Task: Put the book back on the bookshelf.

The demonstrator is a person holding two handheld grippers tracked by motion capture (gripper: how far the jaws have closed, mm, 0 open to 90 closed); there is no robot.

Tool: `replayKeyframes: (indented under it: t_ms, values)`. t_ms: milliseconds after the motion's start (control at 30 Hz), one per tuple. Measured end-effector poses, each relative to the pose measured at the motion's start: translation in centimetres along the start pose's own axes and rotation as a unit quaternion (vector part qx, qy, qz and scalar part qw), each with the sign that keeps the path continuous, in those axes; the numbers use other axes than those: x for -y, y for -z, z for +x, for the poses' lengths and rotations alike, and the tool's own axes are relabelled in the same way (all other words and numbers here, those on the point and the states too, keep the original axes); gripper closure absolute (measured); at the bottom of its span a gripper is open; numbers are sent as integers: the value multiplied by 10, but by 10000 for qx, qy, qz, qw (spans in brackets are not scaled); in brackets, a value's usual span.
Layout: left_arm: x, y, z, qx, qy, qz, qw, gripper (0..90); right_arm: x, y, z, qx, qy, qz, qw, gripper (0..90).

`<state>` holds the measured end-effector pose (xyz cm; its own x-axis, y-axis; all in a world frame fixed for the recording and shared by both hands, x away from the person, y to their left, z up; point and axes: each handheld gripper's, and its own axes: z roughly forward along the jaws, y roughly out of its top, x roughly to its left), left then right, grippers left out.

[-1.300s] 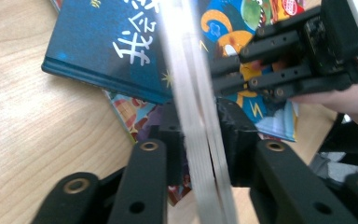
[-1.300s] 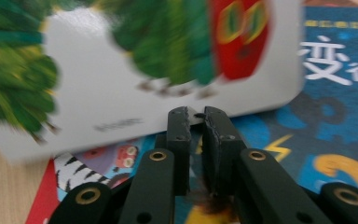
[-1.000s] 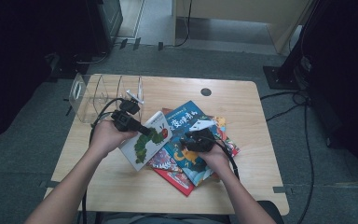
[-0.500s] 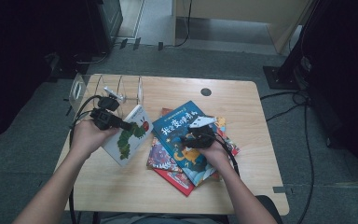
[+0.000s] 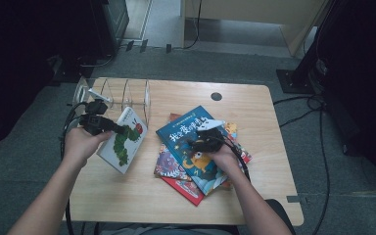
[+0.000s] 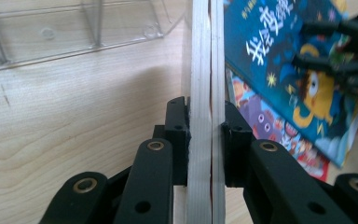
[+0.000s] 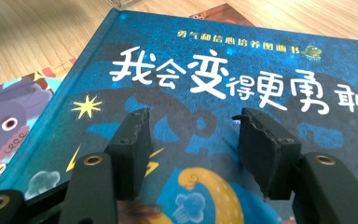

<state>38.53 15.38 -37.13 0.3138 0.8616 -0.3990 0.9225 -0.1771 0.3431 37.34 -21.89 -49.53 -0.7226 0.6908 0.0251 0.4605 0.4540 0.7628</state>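
Observation:
My left gripper [image 5: 119, 129] is shut on a white picture book with a green caterpillar [image 5: 124, 140], which it holds tilted above the table's left side, beside the rack. In the left gripper view the book's edge [image 6: 206, 70] stands upright, clamped between the two black jaws of that gripper [image 6: 204, 135]. My right gripper [image 5: 206, 143] is open, with its tips down on the blue book [image 5: 196, 147] that tops the pile. In the right gripper view the jaws of that gripper [image 7: 191, 144] stand apart over the blue cover [image 7: 223, 79].
A clear plastic rack with upright dividers [image 5: 122, 93] stands at the table's back left; it also shows as the rack [image 6: 74, 28] behind the held book. Under the blue book lie other colourful books [image 5: 176, 171]. A cable hole [image 5: 216, 96] sits near the back edge.
My left gripper has carried the caterpillar book left and back, off the pile and toward the rack. The right gripper has stayed on the blue book.

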Motion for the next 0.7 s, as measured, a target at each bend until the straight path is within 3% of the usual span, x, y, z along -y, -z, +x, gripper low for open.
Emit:
replayKeyframes:
  t_ms: [100, 167, 200, 433, 467, 700]
  values:
    - [-4, 0, 6, 51, 278, -50, 9996, 779, -2, -2, 0, 1, -8, 8, 10000, 438]
    - [-6, 0, 7, 33, 346, -64, 9994, 779, -3, -4, 0, -1, 1, -5, 10000, 438]
    - [-9, -1, 8, -51, 495, -67, 9987, 780, -5, -6, 0, -4, 7, -3, 10000, 438]
    - [-26, -5, 3, -251, 634, -114, 9976, 780, -6, -7, 0, -2, 36, -3, 10000, 439]
    - [-34, -6, 1, -281, 699, -137, 9971, 779, -6, -7, 1, -10, 14, 6, 10000, 439]
    - [-51, -11, -6, -409, 721, -173, 9964, 779, -6, -7, 1, -9, 36, -9, 10000, 439]
